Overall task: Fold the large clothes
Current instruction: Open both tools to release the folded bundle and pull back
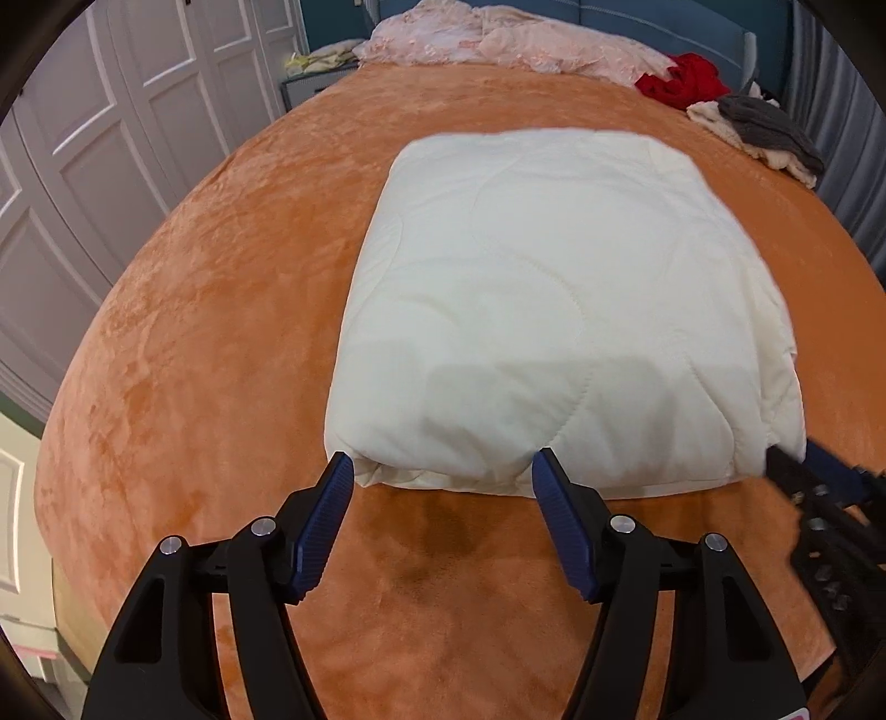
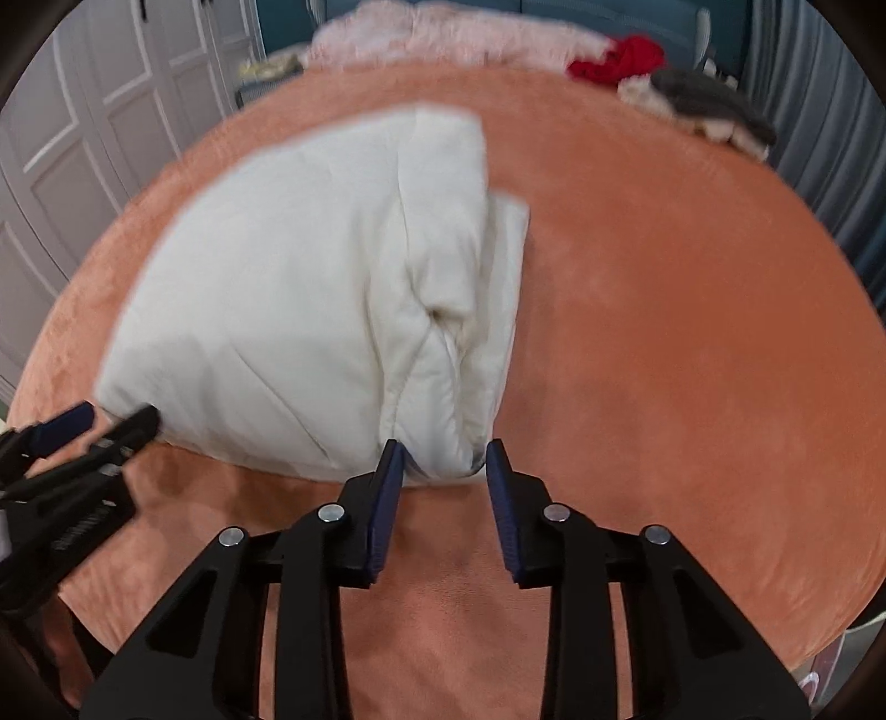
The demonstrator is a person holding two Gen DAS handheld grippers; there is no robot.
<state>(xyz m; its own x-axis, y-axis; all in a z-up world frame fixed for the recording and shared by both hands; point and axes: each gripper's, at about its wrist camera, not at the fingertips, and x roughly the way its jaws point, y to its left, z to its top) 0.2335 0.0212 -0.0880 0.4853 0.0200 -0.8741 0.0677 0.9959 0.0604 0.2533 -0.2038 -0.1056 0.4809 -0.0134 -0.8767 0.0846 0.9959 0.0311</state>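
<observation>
A cream quilted comforter [image 1: 554, 310] lies folded into a thick rectangle on the orange bed cover [image 1: 194, 360]. My left gripper [image 1: 443, 462] is open, its blue pads [image 1: 326, 520] just short of the bundle's near left edge. My right gripper [image 2: 443, 451] is open, its fingertips at the near right corner of the comforter [image 2: 310, 299], where the folded layers show. The right gripper also shows at the right edge of the left wrist view [image 1: 814, 487]. The left gripper shows at the left of the right wrist view [image 2: 94, 426].
A pink lacy blanket [image 1: 498, 39], a red garment [image 1: 684, 80] and grey and cream knitwear [image 1: 764, 130] lie along the far side of the bed. White wardrobe doors [image 1: 111, 138] stand to the left. Grey curtains [image 1: 841, 111] hang at the right.
</observation>
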